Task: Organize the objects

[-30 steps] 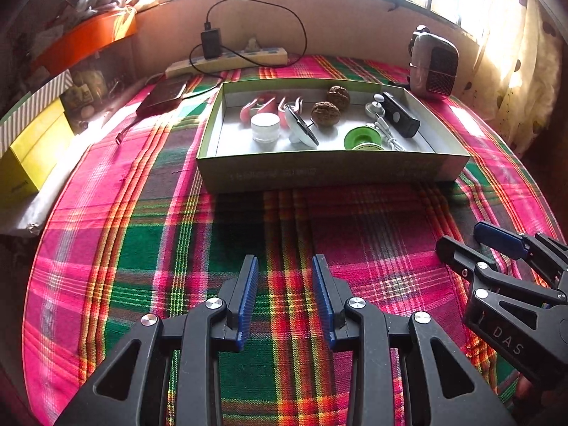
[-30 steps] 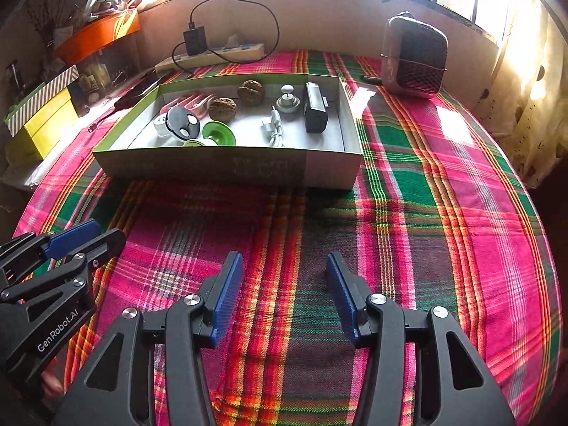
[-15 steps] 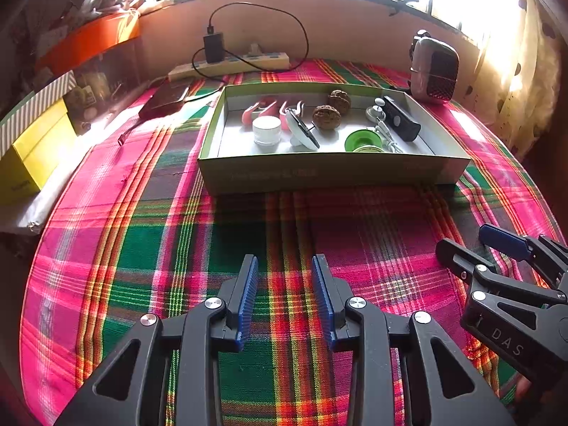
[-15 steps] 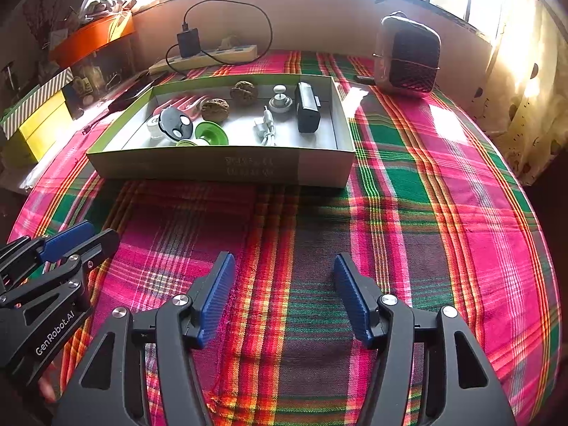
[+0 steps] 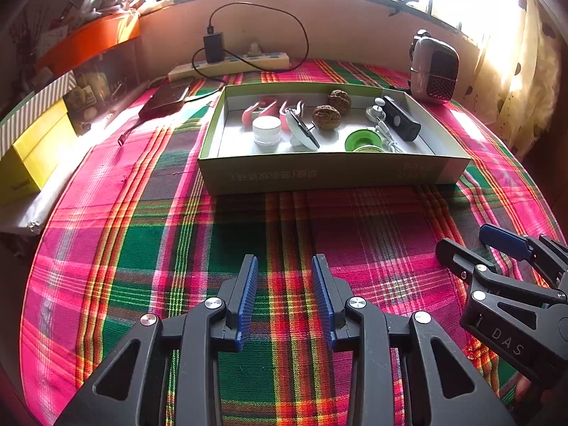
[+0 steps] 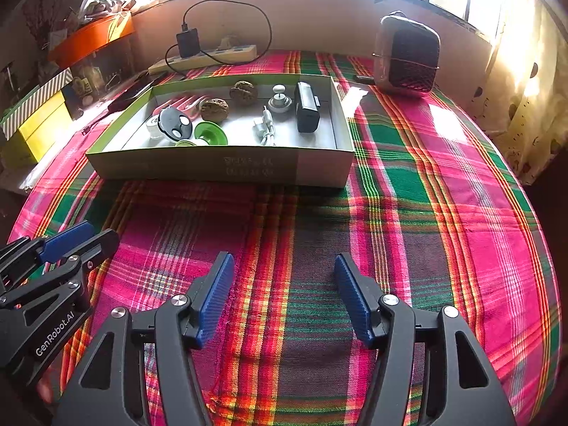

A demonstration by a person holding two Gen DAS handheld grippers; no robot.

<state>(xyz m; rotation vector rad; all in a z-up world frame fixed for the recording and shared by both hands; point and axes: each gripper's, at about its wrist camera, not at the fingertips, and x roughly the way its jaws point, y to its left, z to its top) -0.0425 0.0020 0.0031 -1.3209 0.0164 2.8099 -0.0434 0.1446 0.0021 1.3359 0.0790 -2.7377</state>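
A shallow green cardboard box (image 5: 319, 172) (image 6: 220, 168) stands on the plaid tablecloth. It holds two walnuts (image 5: 326, 117) (image 6: 214, 109), a white jar (image 5: 266, 129), a green disc (image 5: 362, 140) (image 6: 210, 133), a black device (image 5: 401, 122) (image 6: 307, 112), pink clips (image 5: 259, 108), a white cable (image 6: 264, 127) and a round grey tag (image 6: 173, 125). My left gripper (image 5: 284, 266) is open and empty above the cloth, well short of the box. My right gripper (image 6: 284, 266) is open wider, also empty, beside the left one (image 6: 71, 241).
A small heater (image 5: 435, 69) (image 6: 406, 55) stands behind the box at the right. A power strip with a charger (image 5: 227, 62) lies along the back wall. A dark phone (image 5: 165, 97) and yellow boxes (image 5: 32, 149) sit at the left.
Both grippers have drawn back slightly from the box. The right gripper's jaws have opened wider. The left gripper's jaws are unchanged.
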